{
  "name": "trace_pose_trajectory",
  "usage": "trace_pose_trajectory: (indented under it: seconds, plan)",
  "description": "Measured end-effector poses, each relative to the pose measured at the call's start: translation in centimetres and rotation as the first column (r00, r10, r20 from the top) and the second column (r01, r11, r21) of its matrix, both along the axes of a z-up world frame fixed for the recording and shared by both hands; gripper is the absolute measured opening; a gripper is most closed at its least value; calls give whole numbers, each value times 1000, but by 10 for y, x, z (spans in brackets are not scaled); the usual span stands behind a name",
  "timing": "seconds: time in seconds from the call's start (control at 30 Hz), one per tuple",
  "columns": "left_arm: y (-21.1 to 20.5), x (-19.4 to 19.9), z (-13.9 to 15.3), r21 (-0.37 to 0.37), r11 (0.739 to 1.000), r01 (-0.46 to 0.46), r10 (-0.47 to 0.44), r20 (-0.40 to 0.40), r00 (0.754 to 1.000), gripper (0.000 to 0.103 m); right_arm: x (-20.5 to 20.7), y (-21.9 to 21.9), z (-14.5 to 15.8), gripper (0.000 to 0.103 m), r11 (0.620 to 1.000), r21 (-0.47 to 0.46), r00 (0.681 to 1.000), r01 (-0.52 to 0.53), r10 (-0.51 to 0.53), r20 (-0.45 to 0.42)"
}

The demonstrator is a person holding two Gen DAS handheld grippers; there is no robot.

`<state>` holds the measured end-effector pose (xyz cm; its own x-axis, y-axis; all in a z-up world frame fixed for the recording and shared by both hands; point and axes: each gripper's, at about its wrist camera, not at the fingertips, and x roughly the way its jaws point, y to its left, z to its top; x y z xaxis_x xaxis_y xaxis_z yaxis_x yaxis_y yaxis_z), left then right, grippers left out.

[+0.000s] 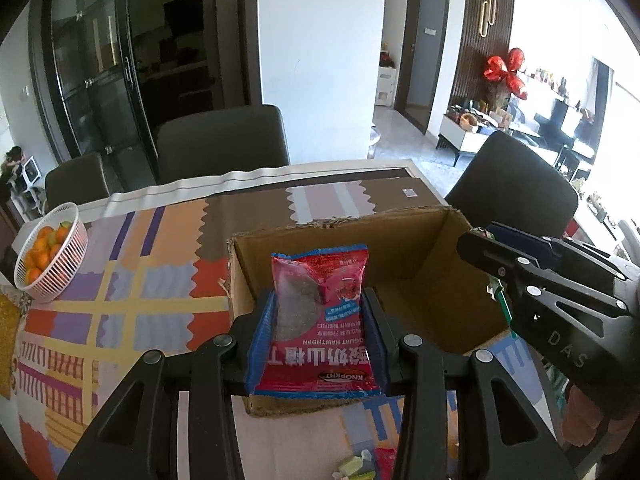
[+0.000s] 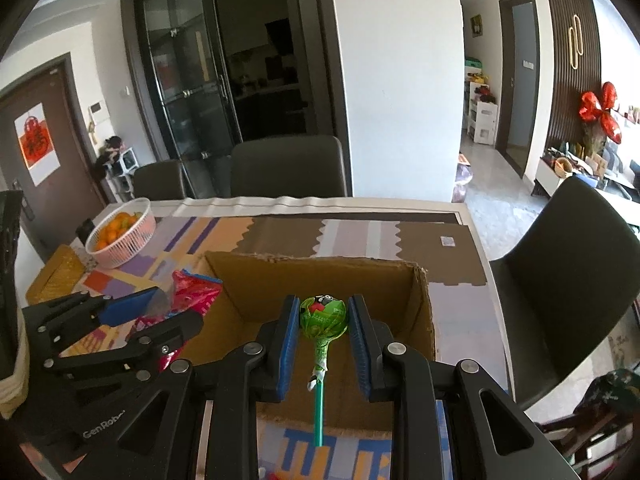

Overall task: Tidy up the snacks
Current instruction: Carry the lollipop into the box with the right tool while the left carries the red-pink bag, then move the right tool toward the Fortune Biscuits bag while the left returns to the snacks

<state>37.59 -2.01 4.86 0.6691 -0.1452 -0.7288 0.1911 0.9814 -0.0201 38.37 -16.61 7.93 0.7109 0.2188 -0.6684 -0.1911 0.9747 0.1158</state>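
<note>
My left gripper is shut on a red yogurt hawthorn snack packet and holds it upright over the near left part of an open cardboard box. My right gripper is shut on a green-wrapped lollipop, whose green stick points down toward me, above the same box. The right gripper shows in the left wrist view over the box's right wall. The left gripper with the red packet shows at the box's left in the right wrist view.
The box stands on a table with a colourful patterned cloth. A white basket of oranges sits far left. Dark chairs stand around the table. Loose sweets lie on the near edge.
</note>
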Motion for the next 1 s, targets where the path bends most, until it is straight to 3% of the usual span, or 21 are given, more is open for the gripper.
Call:
trace_pose_trajectory:
  seconds: [0.13, 0.33, 0.47, 0.83, 1.0]
  plan:
    - [3, -6, 4, 4, 1000, -8, 8, 25, 1000, 52, 3, -2, -5, 33, 1000, -6, 1000, 17, -17, -6]
    - [4, -34, 16, 34, 999, -2, -1, 91, 996, 57, -12, -9, -8, 39, 1000, 25, 1000, 10, -9, -14]
    - [2, -60, 23, 60, 998, -2, -7, 135, 991, 59, -35, -8, -2, 46, 1000, 27, 1000, -4, 3, 10]
    - [-3, -135, 39, 25, 999, 46, -50, 212, 976, 66, -106, -19, 11, 61, 997, 80, 999, -9, 5, 53]
    - [-3, -163, 34, 57, 998, 33, -46, 249, 967, 69, -139, -22, 11, 69, 999, 25, 994, 41, -43, 101]
